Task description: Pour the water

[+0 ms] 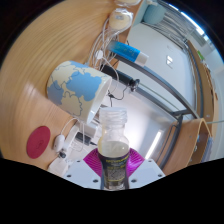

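Gripper view shows me a small clear bottle standing upright between my two fingers, its open neck rising above them and a band of dark liquid or label showing in its lower half. The purple pads sit close against the bottle on both sides, so I read the jaws as closed down narrow and clamped on it, though the exact contact on the right side is hard to make out. The gripper itself shows as white finger parts low on either side of the bottle. Beyond the bottle, up and to the left, a rounded white cup with blue blotches lies tilted on the wooden counter, well apart from the bottle. Near the fingers on the left, a flat red round disc rests on the wood. Thin white cables trail from the cup's side toward the far end. Farther off, a blue and white box sits near a dark metal rail that runs diagonally across the scene.
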